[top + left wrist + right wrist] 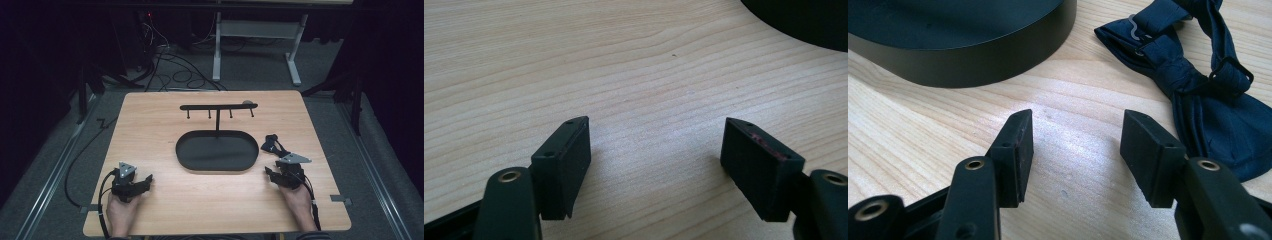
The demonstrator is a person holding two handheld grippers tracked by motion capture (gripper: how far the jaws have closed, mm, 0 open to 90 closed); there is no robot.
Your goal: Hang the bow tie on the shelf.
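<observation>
Nearest the person, the left hand-held gripper rests on the wooden surface at its near left, jaws spread wide with bare wood between them. At the near right, the right hand-held gripper also sits low on the surface, its jaws apart and gripping nothing. Just beyond it and slightly to its right lies a dark navy bow tie with its strap and clasp, flat on the wood, close to the right jaw but not between the two. Farther in, at the middle, stands a black oval-based stand, its upright post carrying a hook bar.
</observation>
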